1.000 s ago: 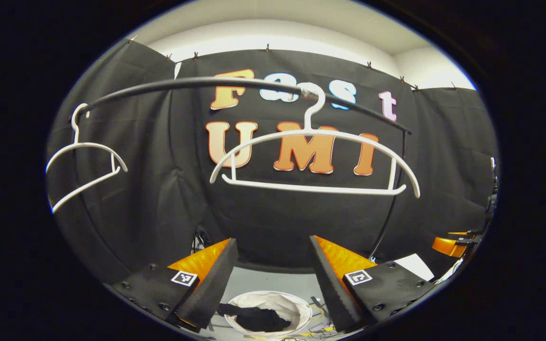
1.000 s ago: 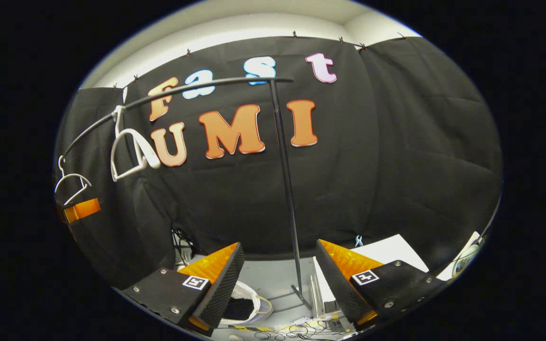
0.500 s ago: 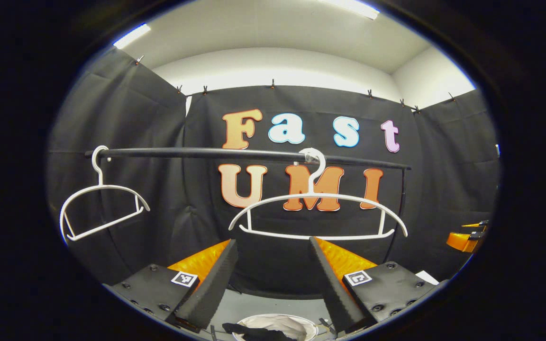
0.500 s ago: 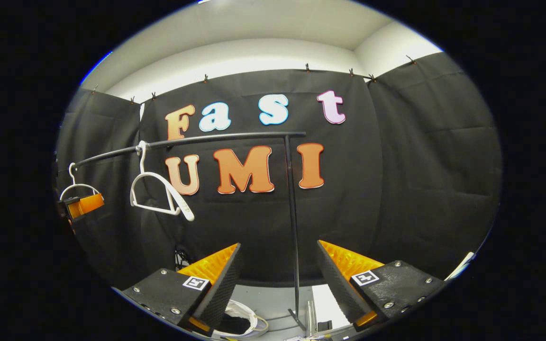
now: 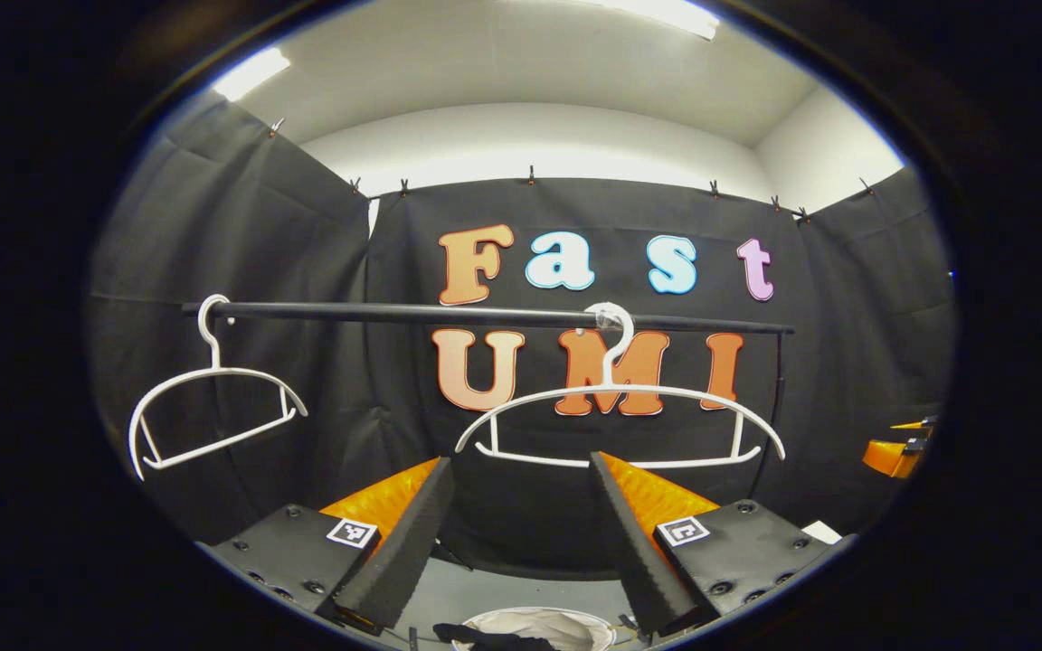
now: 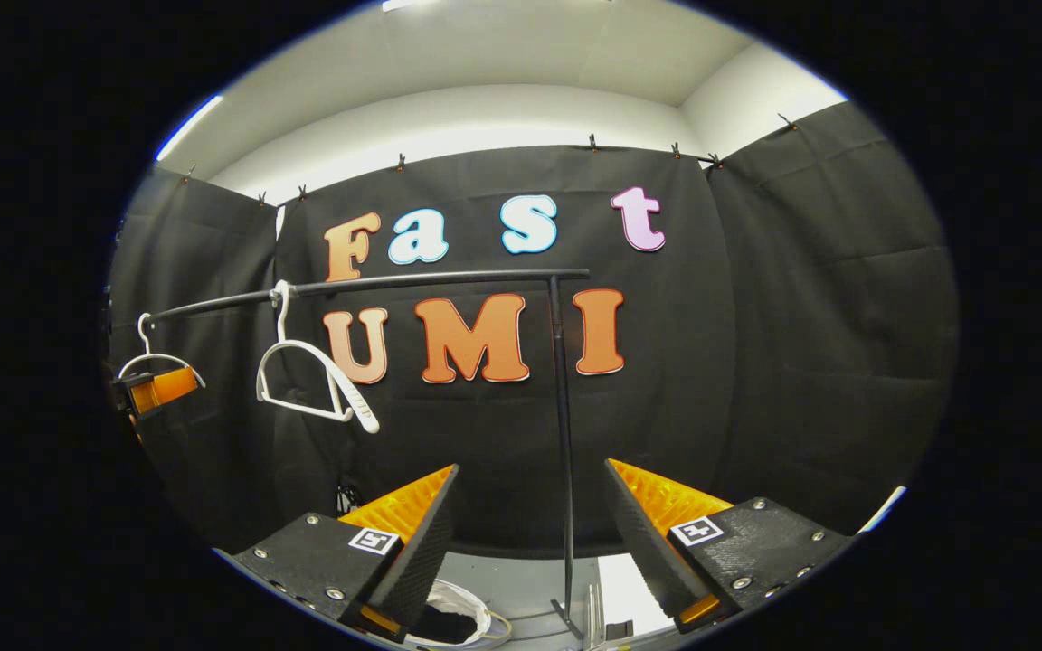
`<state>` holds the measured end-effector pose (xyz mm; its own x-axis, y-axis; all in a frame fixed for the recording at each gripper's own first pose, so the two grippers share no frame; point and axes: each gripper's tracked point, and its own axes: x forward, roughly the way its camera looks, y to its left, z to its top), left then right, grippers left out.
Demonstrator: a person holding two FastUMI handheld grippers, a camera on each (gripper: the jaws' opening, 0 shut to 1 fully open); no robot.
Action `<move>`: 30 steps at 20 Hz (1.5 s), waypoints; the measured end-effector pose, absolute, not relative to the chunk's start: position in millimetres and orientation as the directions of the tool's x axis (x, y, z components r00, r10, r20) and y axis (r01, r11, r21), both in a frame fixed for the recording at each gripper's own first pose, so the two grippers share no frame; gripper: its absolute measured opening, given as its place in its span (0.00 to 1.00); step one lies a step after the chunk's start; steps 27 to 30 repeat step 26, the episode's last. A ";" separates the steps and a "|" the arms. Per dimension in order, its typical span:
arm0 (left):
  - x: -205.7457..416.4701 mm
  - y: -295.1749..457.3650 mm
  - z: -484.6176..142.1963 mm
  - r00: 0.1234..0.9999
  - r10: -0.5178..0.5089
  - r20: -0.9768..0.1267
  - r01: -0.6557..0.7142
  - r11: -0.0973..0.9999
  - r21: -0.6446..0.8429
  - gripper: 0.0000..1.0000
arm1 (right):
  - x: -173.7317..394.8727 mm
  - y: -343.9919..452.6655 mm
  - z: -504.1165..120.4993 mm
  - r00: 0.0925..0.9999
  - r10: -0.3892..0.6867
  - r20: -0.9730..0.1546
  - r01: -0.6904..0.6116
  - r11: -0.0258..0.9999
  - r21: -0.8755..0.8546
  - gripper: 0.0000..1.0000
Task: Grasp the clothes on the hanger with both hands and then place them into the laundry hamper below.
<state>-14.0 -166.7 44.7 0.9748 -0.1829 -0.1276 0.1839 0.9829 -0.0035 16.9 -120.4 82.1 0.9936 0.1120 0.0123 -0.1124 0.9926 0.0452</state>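
Two bare white hangers hang from a black rail [image 5: 485, 314]: one [image 5: 609, 387] straight ahead, one [image 5: 213, 371] at the rail's left end. Low between my left gripper's [image 5: 521, 466] open fingers sits the white laundry hamper [image 5: 544, 622] with dark clothes [image 5: 485, 638] in it. The right gripper [image 5: 896, 452] shows at the far right edge. In the right gripper view, my right gripper [image 6: 530, 475] is open and holds nothing. The hamper [image 6: 478, 620] with the dark clothes [image 6: 440, 624] lies behind its left finger. The hangers [image 6: 358, 407], [image 6: 156, 356] and the left gripper [image 6: 157, 389] are off to the left.
The rail's upright black post [image 6: 562, 434] stands just ahead between the right gripper's fingers, its foot on the grey floor. A white sheet [image 6: 625, 588] lies on the floor to the right of the post. Black cloth walls close in the booth on every side.
Both grippers have risen and tilted upward. The rail and hangers moved lower in each view, and the hamper slid to the bottom edge. Both grippers stayed open.
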 end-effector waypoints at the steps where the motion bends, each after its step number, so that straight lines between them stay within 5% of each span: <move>1: -14.3 -166.9 44.3 0.975 -0.182 -0.128 0.183 0.983 -0.004 0.94 | 17.8 -119.8 82.5 0.993 0.115 0.014 -0.116 0.992 0.048 1.00; 5: -13.8 -167.0 48.9 0.977 -0.179 -0.117 0.180 0.984 0.002 0.94 | 19.0 -121.9 83.6 0.993 0.115 0.021 -0.116 0.992 0.049 1.00; 6: -13.0 -167.1 49.6 0.977 -0.178 -0.114 0.179 0.984 0.004 0.94 | 18.8 -122.7 84.1 0.993 0.115 0.024 -0.116 0.992 0.052 0.94; 7: -12.7 -167.7 49.7 0.978 -0.177 -0.113 0.179 0.984 0.004 0.94 | 18.6 -122.8 84.8 0.993 0.115 0.027 -0.117 0.992 0.056 1.00; 25: -14.4 -156.1 49.4 0.982 -0.162 -0.098 0.164 0.986 0.014 0.94 | 20.6 -115.7 81.2 0.992 0.117 0.035 -0.119 0.991 0.057 1.00; 26: -15.8 -154.2 51.1 0.982 -0.160 -0.097 0.162 0.987 0.017 0.94 | 21.1 -115.0 80.9 0.993 0.117 0.034 -0.119 0.991 0.056 0.93; 30: -15.8 -154.2 51.1 0.982 -0.160 -0.097 0.162 0.987 0.017 0.94 | 21.1 -115.0 80.9 0.993 0.117 0.034 -0.119 0.991 0.056 0.93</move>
